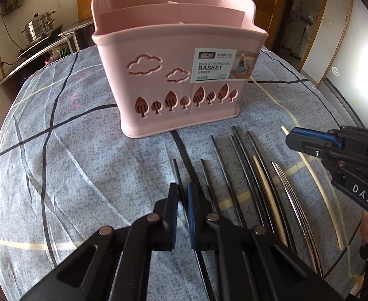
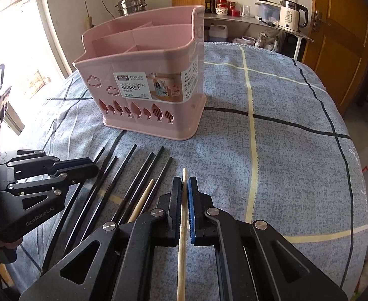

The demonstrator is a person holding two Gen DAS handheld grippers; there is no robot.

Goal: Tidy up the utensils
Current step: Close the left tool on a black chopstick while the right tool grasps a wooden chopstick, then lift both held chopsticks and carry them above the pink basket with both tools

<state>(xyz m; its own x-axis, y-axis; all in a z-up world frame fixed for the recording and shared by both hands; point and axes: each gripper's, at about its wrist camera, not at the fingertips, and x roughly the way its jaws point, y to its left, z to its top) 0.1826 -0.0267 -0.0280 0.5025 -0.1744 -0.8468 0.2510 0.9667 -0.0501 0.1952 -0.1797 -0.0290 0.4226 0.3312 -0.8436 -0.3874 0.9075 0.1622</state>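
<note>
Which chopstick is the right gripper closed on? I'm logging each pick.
The right gripper is shut on the pale wooden chopstick at the right end of the row, apart from the black ones.

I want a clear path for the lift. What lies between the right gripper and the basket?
Only bare cloth between the right gripper and the basket, per the right wrist view.

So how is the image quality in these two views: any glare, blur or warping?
Left wrist view: sharp, table edge bowed by the fisheye, corners dark. Right wrist view: doorway blown out white at left, basket and cloth still clear.
</note>
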